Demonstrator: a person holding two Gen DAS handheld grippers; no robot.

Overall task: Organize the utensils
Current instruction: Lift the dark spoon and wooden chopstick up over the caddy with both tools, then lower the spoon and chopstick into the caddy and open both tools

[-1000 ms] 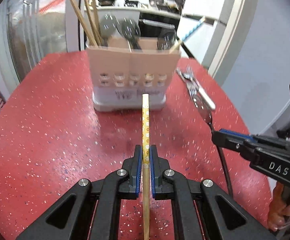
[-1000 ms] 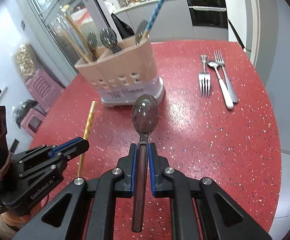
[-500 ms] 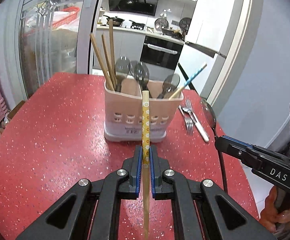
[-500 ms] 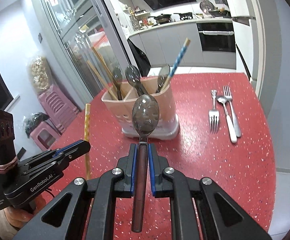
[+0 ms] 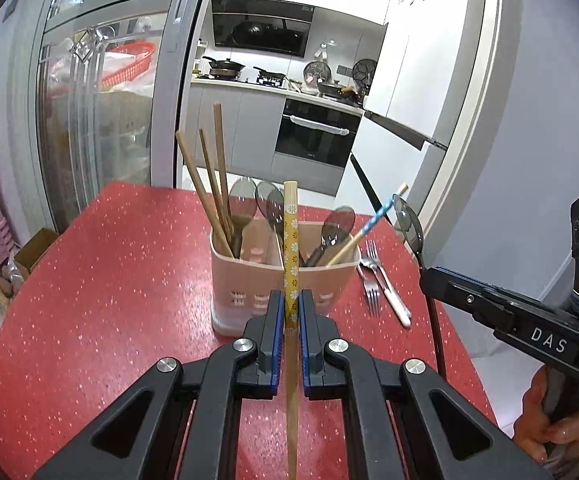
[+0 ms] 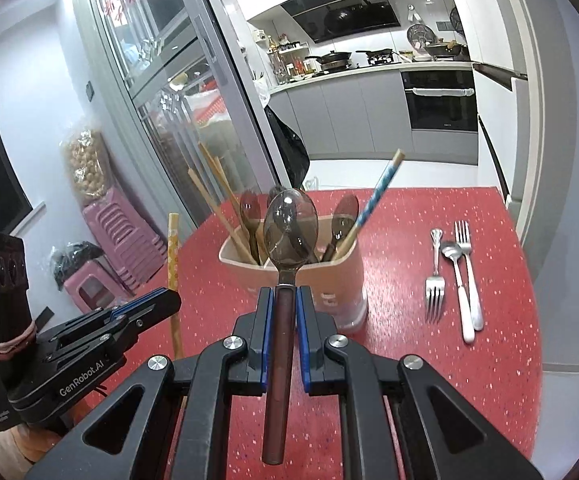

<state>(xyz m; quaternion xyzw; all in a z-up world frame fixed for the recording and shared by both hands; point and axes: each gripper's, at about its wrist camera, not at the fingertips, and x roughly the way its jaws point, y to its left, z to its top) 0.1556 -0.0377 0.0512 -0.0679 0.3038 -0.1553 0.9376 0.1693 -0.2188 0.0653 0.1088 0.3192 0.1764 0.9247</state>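
My left gripper is shut on a yellow flowered chopstick and holds it upright above the red table, in front of the pink utensil holder. My right gripper is shut on a dark translucent spoon, bowl up, also in front of the holder. The holder has brown chopsticks, several dark spoons and a blue patterned chopstick standing in it. Each gripper shows at the side of the other's view.
Two forks and a white-handled spoon lie on the table right of the holder. A glass sliding door and pink stools stand to the left. The table edge runs near a wall on the right.
Both grippers have risen and tilted up with their utensils, so the holder now sits lower in both views and its open top shows.
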